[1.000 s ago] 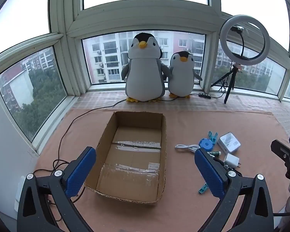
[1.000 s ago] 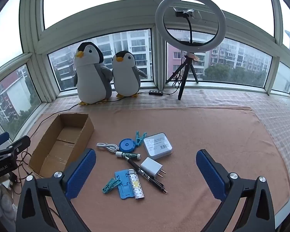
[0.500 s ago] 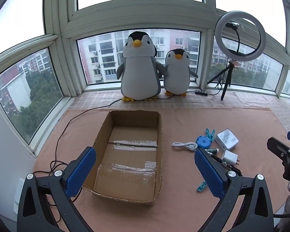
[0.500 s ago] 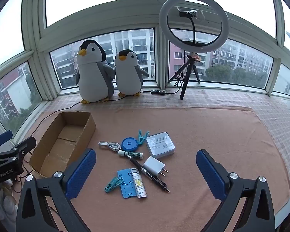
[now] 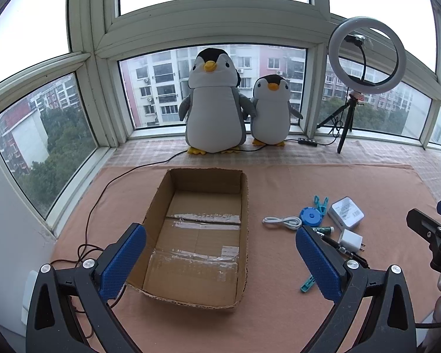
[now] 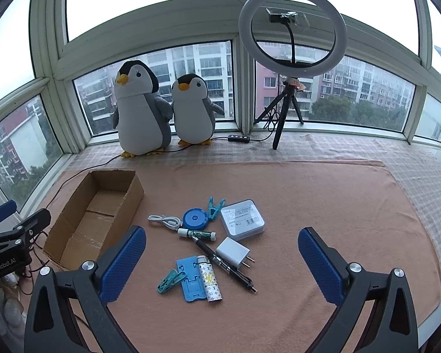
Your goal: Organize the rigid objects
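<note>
Both grippers, left gripper [image 5: 220,260] and right gripper [image 6: 222,260], gape wide, empty; the left gripper's right finger [image 5: 319,266] hides part of the black pen [image 5: 342,247].

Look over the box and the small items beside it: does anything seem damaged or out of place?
The box has ragged rims and no flaps, and it holds nothing; every item lies jumbled on the mat.
</note>
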`<state>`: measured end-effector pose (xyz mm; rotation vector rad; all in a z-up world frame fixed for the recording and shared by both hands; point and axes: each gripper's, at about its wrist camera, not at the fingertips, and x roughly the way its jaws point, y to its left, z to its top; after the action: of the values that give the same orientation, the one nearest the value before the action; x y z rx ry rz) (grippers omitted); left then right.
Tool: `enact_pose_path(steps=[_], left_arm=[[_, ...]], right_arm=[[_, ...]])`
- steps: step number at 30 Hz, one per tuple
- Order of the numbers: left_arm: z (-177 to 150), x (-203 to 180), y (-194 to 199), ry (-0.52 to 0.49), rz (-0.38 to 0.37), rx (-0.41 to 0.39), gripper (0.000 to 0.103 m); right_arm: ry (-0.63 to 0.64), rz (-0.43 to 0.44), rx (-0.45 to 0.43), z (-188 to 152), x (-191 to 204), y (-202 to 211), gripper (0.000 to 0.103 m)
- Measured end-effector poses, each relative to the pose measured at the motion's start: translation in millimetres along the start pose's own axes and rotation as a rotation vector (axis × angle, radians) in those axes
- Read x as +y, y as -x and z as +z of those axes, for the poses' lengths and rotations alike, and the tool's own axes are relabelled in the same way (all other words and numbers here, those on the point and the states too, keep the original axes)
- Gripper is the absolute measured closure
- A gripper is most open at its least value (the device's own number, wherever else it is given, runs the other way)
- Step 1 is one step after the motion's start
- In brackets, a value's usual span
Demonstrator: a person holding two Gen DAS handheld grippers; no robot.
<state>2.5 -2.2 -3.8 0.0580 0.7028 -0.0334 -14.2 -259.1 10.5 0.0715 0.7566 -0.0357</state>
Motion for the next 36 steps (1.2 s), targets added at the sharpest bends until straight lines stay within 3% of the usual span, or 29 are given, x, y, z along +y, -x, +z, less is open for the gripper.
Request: enact_pose_path(steps=[36], left_arm=[[0.1,-4.4,1.6,-0.003,-0.002,-0.004,0.0]], right_arm=[[-0.004,0.016,0.014,-4.2,2.9,-3.8,0.001]])
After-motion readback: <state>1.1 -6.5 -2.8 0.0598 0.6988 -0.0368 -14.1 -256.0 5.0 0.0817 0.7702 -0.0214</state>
